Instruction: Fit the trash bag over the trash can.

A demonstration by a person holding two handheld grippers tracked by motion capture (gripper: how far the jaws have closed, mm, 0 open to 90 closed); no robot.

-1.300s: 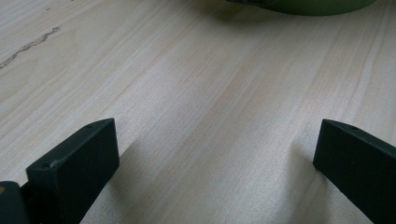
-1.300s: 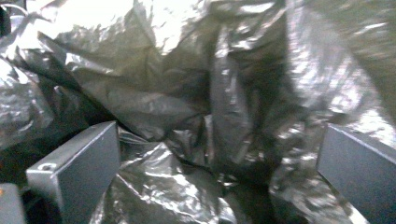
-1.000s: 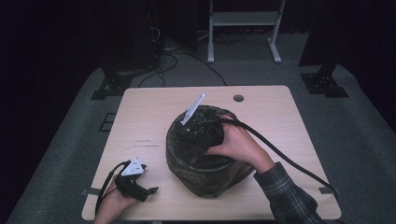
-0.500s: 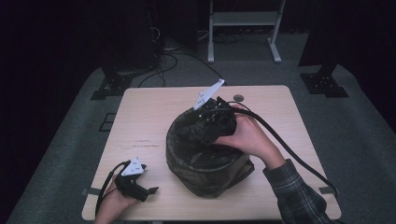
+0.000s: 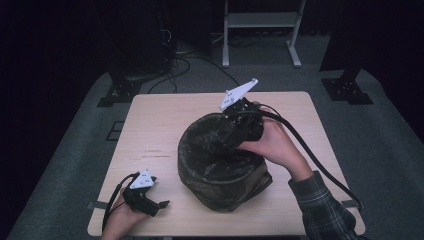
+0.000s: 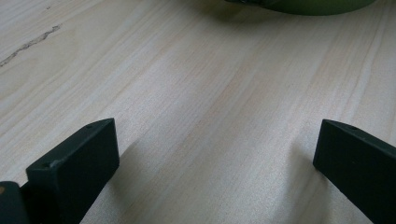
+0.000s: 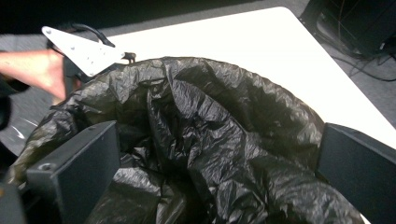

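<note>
Right claw [image 7: 219, 177] gapes wide over bin liner [image 7: 210, 140].

The right gripper [image 5: 239, 131], in the centre of the high view, is black, with a white triangular plate on top and a thick black cable. The left gripper [image 5: 150, 204], at the lower left, looks the same. At the lower right is a dark plaid sleeve [image 5: 322, 207].

bin liner [image 5: 220, 165]: glossy black, crinkled | bin [image 6: 303, 4]: green base seen beneath | desk [image 5: 160, 135]: pale wood, fine grain, one dark streak | left tongs [image 5: 159, 205]: black jaws, white plate | right tongs [image 5: 235, 131]: black, white plate | sleeve [image 5: 325, 210]: dark grey plaid
</note>
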